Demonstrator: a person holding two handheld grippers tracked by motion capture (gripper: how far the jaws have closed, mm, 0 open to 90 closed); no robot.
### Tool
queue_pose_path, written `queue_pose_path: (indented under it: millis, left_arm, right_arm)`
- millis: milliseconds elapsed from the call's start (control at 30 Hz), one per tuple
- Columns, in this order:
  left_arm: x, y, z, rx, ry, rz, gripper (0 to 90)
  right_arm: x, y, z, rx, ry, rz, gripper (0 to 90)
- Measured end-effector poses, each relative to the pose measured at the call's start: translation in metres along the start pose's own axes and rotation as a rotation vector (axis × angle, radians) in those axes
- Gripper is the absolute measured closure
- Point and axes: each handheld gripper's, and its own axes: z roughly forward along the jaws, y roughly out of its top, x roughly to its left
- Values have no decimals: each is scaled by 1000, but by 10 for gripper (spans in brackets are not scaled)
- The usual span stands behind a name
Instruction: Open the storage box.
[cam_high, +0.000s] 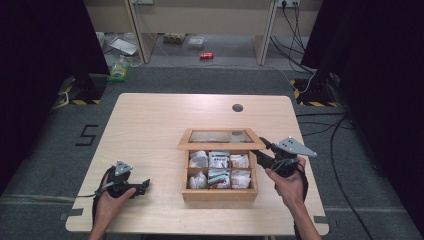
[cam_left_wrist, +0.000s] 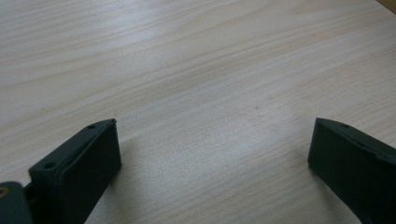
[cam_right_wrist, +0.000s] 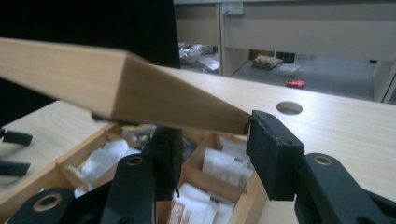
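Your right gripper (cam_right_wrist: 210, 140) has the glass-paned lid (cam_high: 220, 138) of the wooden box (cam_high: 220, 194) by its right front corner, fingers (cam_right_wrist: 273, 149) clenched on the lid's wooden frame, one under the edge and one against its end, with the lid raised partway on its back hinge. The box sits on the tabletop (cam_high: 150, 130) in front of you, right of centre, its six compartments showing white packets (cam_high: 218, 160). The grip looks shallow, right at the corner, so I would judge the main risk to be the frame slipping out and dropping. Move the hand along the arc the hinge allows, not straight up or straight back, and keep the wrist turning with the lid so the fingers stay square to the frame. Your left gripper (cam_high: 131, 186) rests on the bare tabletop well left of the box, fingers (cam_left_wrist: 88, 163) spread apart and grasping nothing; if the box starts to slide, bring it over to steady the left wall.
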Motion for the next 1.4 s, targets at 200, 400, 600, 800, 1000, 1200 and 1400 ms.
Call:
queue_pose_path:
  millis: [200,400,600,800,1000,1200,1400]
  left_arm:
    - [0,0,0,0,0,-1,16]
    - [0,0,0,1,1,0,15]
    - [0,0,0,1,2,0,15]
    - [0,0,0,2,2,1,15]
    - [0,0,0,2,2,1,15]
    - [0,0,0,2,1,1,15]
    - [0,0,0,1,1,0,15]
  right_arm:
    - [-8,11,10,-37,3,28,561]
    - [-16,22,24,-48,-5,42,562]
    - [-23,30,35,-60,-12,61,562]
    - [-31,39,48,-62,-24,78,563]
    - [-37,44,58,-54,-39,96,568]
    - [-40,46,67,-39,-54,98,570]
    - [-46,41,78,-20,-61,122,576]
